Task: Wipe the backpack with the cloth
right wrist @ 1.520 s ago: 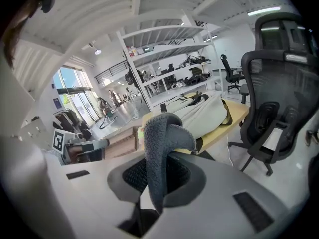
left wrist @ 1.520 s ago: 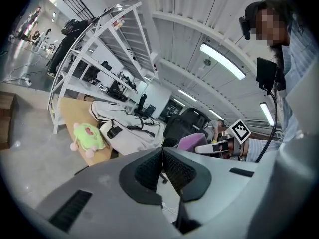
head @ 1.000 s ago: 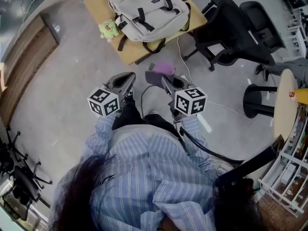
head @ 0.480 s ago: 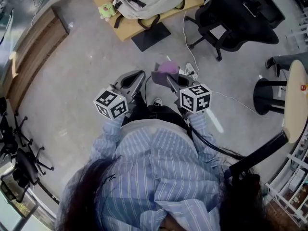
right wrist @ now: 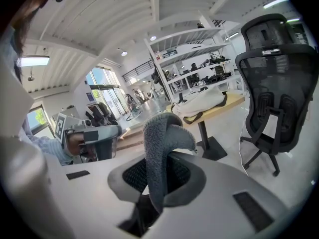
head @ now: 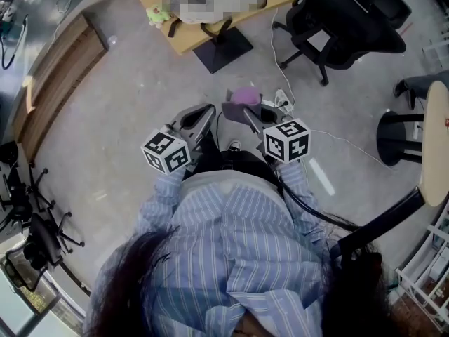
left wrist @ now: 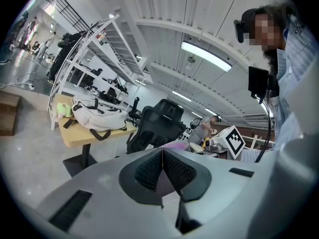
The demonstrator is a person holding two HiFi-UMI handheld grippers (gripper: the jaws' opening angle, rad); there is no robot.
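A pale grey backpack (left wrist: 97,116) with black straps lies on a small wooden table (left wrist: 82,136), a few steps ahead of me; the right gripper view also shows the backpack (right wrist: 204,101). In the head view the table (head: 200,37) sits at the top edge, where a mosaic patch covers the bag. My right gripper (right wrist: 159,176) is shut on a fuzzy purple-grey cloth (right wrist: 162,138), which curls up above the jaws; the cloth (head: 244,95) looks purple from above. My left gripper (left wrist: 162,158) is shut with nothing in it. Both are held at waist height, side by side, well short of the table.
A green plush toy (head: 156,16) lies on the table's left end. A black office chair (head: 344,27) stands right of the table, with a cable and power strip (head: 283,104) on the floor beside it. A round table (head: 436,142) and stool are at the right; a wooden bench (head: 59,76) is at the left.
In the head view the table and backpack have slid up to the top edge. Both grippers keep their pose before my body; the cloth stays in the right one.
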